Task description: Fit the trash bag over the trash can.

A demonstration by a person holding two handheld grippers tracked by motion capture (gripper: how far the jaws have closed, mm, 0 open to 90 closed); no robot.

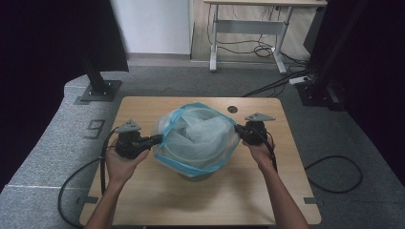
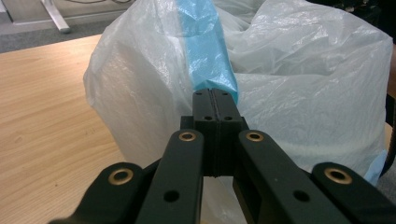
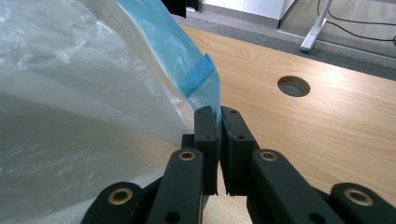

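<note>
A translucent white plastic bag (image 1: 198, 136) with a blue rim band (image 1: 186, 113) is stretched open over a round bin at the middle of the table. My left gripper (image 1: 158, 139) is shut on the blue rim band (image 2: 208, 51) at the bag's left side. My right gripper (image 1: 237, 129) is shut on the blue rim band (image 3: 184, 60) at the bag's right side. In the left gripper view the black jaws (image 2: 215, 95) press together on the band. In the right gripper view the jaws (image 3: 218, 119) pinch the thin blue edge. The bag hides nearly all of the bin.
The wooden table (image 1: 143, 195) has a round cable hole (image 1: 232, 109) behind the bag, also seen as the hole (image 3: 293, 86) in the right gripper view. Black frame posts (image 1: 98, 83) stand on the grey carpet at both back corners. A white desk (image 1: 248, 28) stands farther back.
</note>
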